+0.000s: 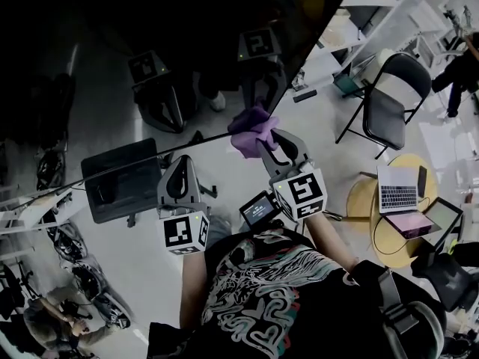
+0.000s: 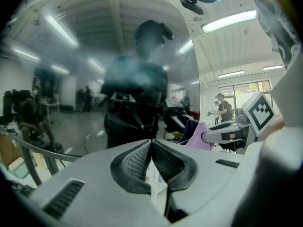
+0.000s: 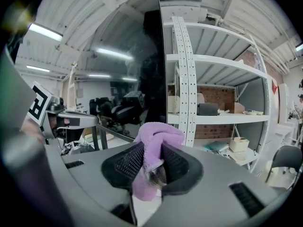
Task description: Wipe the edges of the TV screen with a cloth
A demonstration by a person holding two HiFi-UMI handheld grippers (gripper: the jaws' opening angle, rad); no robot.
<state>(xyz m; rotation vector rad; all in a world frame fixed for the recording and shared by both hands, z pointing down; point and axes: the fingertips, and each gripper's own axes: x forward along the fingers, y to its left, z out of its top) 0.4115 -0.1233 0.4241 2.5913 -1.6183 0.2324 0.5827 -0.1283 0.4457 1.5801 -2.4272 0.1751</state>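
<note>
- We are in the middle of the wiping step: the right gripper [image 1: 266, 142] is clamping the purple cloth [image 1: 253, 129], its jaws parted only by the thickness of the wad pinched between them
- The cloth is sitting at a corner of the TV screen [image 1: 150, 28]; in the head view this is where the lower edge coming in from the left is meeting the side edge climbing toward the upper right, though we are not able to tell whether the cloth is actually pressing on the frame
- The left gripper [image 2: 151, 145] is hanging near the lower edge with its jaws closed tip to tip and nothing in them (it is taking no part in the wipe, as we are judging it)
- The cloth is bunched, not flat; its long axis is running through the jaws along the gripper's own line, with a rounded tuft poking out ahead of the tips toward the screen's edge and a short tail trailing back behind the pads
- In the right gripper view the side edge is standing upright directly above the tuft, with white shelving [image 3: 189, 79] just beyond it
- Next, we are thinking, the move is calling for dragging the tuft from this corner along one of the two edges, keeping it pressed to the rim and the grip firm so the wad is not slipping out
</note>
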